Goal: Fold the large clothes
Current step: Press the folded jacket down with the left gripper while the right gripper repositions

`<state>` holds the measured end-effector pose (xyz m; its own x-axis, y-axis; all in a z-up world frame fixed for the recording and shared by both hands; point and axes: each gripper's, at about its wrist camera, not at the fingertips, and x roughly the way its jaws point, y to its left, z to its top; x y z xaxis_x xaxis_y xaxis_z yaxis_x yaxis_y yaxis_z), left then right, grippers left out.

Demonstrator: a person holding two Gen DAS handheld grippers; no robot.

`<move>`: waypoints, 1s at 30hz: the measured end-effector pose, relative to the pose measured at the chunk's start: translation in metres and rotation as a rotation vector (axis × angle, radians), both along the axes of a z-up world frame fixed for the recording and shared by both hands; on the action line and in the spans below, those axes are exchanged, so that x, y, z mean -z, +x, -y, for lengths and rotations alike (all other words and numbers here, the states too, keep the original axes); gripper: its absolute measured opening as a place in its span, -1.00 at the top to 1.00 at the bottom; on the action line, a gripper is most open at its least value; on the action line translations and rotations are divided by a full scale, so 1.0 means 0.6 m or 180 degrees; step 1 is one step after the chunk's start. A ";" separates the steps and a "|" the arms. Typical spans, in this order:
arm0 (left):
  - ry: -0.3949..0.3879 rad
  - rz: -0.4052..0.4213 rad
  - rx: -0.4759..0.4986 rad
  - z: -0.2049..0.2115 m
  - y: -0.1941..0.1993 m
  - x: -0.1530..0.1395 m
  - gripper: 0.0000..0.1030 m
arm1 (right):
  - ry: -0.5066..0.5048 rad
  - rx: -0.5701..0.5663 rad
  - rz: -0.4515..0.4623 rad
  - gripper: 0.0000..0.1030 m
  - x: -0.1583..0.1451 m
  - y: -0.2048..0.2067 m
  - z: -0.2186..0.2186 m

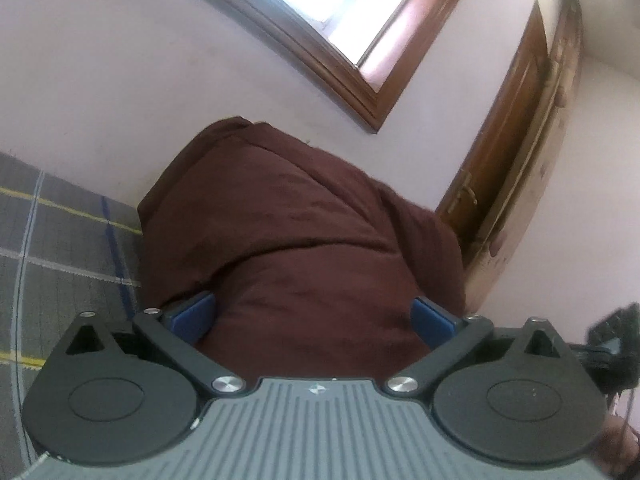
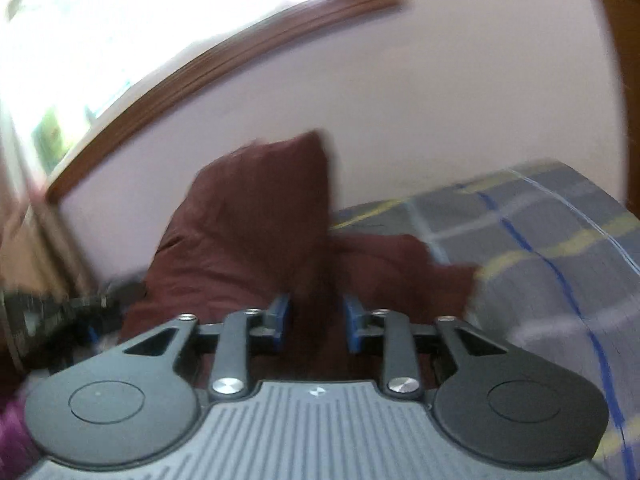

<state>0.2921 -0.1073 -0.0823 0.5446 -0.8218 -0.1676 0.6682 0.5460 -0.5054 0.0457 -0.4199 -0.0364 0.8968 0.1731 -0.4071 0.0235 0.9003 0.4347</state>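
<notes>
Left gripper [image 1: 314, 314] gapes wide around maroon garment [image 1: 304, 224]; right gripper [image 2: 316, 316] pinches garment narrowly above plaid bed [image 2: 540, 240].

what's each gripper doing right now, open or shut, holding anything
Left gripper: open wide, maroon garment bunched between the fingers, not clamped.
Right gripper: narrowed onto a fold of the garment; blurred, so the grip cannot be told.
</notes>
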 end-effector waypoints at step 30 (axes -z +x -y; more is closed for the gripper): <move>0.0425 0.0237 0.0008 0.074 -0.097 -0.036 -0.97 | 0.0644 0.0274 0.0011 -0.84 0.094 0.010 0.089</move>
<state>0.2337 -0.1516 -0.0609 0.5576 -0.7962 -0.2347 0.7026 0.6033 -0.3774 0.0518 -0.4731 -0.0931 0.9132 0.1737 -0.3687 0.0947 0.7893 0.6066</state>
